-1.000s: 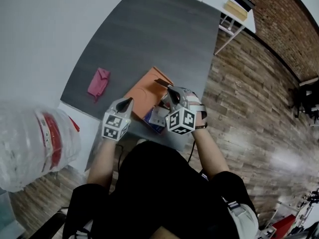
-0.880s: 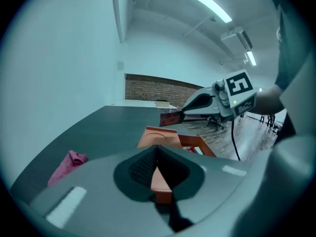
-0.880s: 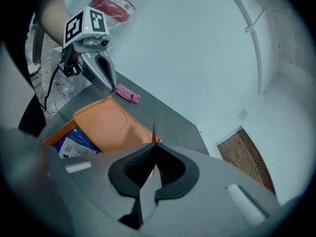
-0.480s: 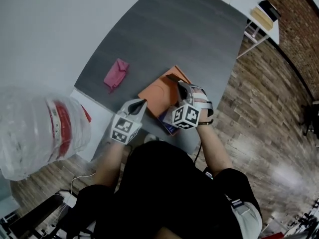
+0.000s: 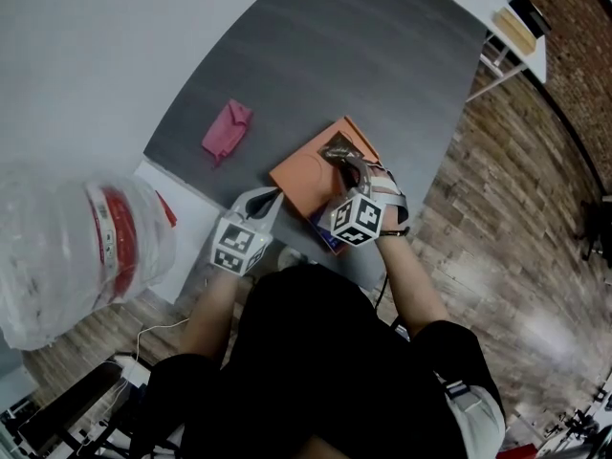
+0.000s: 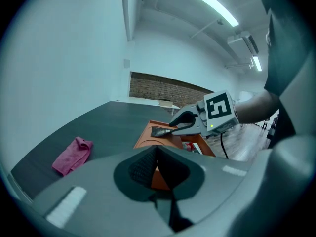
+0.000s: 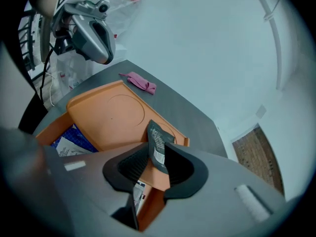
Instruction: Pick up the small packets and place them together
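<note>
right tongs (image 7: 156, 158) advanced, opening; flat dark packet (image 7: 156, 138) between

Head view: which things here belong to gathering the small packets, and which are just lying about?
Job in hand: dark packet between the opening jaws of the right gripper, over the orange tray; blue packets at the tray's near edge.
Lying about: pink cloth; plastic bag.
</note>
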`<state>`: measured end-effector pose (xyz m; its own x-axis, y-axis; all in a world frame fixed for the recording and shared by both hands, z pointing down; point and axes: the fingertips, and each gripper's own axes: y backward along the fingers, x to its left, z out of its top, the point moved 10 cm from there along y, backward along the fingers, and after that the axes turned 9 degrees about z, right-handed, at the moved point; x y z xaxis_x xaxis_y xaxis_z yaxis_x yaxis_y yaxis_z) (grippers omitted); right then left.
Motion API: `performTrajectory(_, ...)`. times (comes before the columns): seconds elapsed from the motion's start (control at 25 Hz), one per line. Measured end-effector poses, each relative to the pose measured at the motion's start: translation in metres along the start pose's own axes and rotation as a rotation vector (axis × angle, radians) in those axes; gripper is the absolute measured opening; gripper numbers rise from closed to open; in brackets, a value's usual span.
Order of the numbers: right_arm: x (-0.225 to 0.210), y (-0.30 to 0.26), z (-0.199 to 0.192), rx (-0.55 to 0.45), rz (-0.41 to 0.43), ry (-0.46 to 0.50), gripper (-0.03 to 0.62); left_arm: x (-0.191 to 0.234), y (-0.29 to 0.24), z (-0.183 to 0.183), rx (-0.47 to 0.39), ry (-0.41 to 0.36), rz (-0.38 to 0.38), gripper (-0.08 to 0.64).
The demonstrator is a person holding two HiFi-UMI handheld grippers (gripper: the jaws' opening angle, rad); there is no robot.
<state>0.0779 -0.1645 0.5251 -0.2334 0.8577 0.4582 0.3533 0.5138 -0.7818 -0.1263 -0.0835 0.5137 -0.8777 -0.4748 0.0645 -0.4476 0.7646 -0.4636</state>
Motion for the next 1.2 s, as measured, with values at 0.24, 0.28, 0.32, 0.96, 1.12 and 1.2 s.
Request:
performTrajectory(0.24,-0.001,0.003,-0.001,-0.055,0.073,-0.116,0.22,0.0,0.0,-0.003,0.023,0.004,-0.02,0.0)
performTrajectory(0.28,-0.001,0.004,-0.001,-0.059,0.083,-0.118,0.24,-0.001,-0.001,-0.004,0.025,0.003,-0.023,0.0)
performTrajectory(0.32,0.001,0.005,-0.001,-0.061,0.088,-0.113,0.247,-0.002,-0.002,-0.004,0.028,0.001,-0.025,0.0)
performTrajectory(0.96,0.009,0.04,-0.011,-0.05,0.018,-0.131,0.232,-0.022,-0.021,0.011,0.014,-0.058,-0.104,0.0)
performTrajectory(1.12,0.009,0.053,-0.022,-0.044,-0.011,-0.187,0.232,-0.019,-0.029,0.013,0.031,-0.067,-0.09,0.0)
performTrajectory(1.2,0.012,0.057,-0.032,-0.035,-0.002,-0.227,0.232,-0.02,-0.032,0.013,0.038,-0.058,-0.096,0.0)
